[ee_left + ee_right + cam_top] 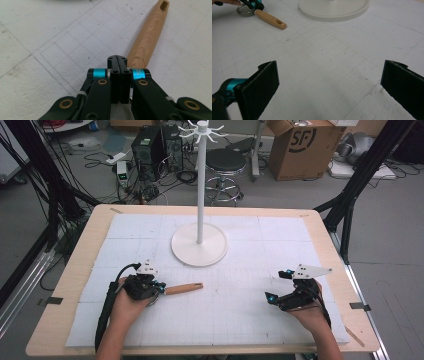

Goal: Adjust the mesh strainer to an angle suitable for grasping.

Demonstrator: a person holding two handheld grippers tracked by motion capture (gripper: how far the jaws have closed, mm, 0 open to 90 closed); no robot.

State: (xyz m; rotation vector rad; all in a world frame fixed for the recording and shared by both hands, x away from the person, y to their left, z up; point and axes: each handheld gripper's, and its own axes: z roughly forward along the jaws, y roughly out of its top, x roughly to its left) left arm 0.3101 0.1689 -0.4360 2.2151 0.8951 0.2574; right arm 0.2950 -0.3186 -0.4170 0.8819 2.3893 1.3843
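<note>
While the left gripper [159, 288] pinches the strainer [259, 13], right gripper [275, 286] gapes

Left gripper [159, 287] low with jaws pressed together, right gripper [276, 286] low with jaws spread wide

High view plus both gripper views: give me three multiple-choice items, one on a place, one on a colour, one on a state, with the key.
1. Where does the white stand sit?
A. Far middle of the table
B. Near right corner
C. Beside the right gripper

2. What colour is the strainer's handle?
A. Black
B. Light wood
C. Red

3. How do the right gripper's jaws stand?
A. Wide apart, nothing between
C. Shut on the handle
B. Shut on a cloth

Key: 1 A, the base stands beyond both hands. 2 B, wood grain shows in the left gripper view. 3 A, bare mat shows between its jaws.
</note>
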